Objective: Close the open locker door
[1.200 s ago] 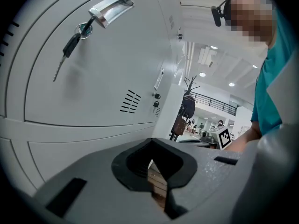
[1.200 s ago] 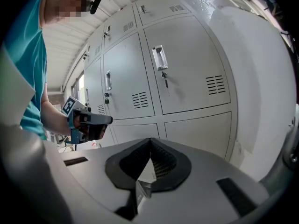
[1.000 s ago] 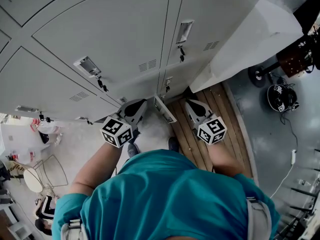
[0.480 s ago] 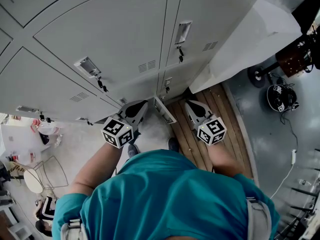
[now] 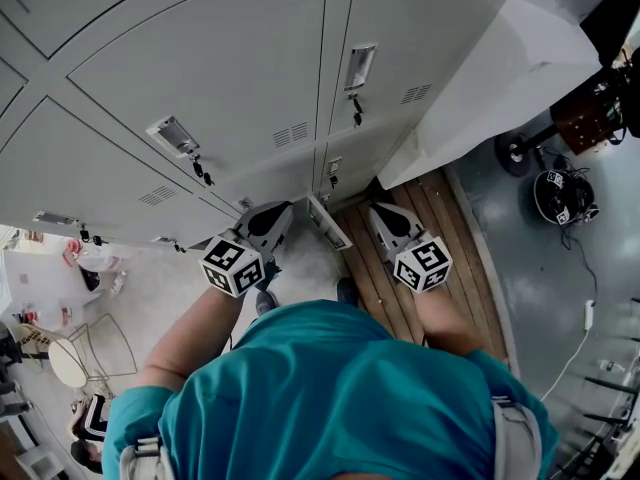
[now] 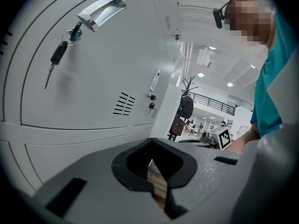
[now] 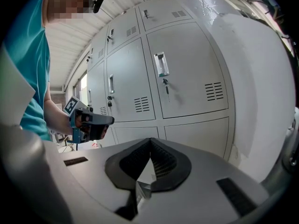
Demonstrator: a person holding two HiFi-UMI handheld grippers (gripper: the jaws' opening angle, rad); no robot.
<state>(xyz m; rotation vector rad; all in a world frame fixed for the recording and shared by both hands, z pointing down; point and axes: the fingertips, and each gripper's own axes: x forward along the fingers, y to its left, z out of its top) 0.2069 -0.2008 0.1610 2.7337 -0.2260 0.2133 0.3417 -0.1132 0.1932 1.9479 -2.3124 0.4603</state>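
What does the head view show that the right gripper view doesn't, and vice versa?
Head view only: the wooden floor, dark equipment on the grey floor, and the right gripper seen from above. Right gripper view only: its own fingers up close, shut together. Both: the left gripper, the grey lockers and the person's teal shirt.

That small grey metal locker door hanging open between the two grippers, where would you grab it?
Probably its free edge, the end nearest the person. The grey metal locker door stands out edge-on between the left gripper and right gripper, so jaws coming straight from the front could straddle the thin sheet. Both are shut now and would open first.
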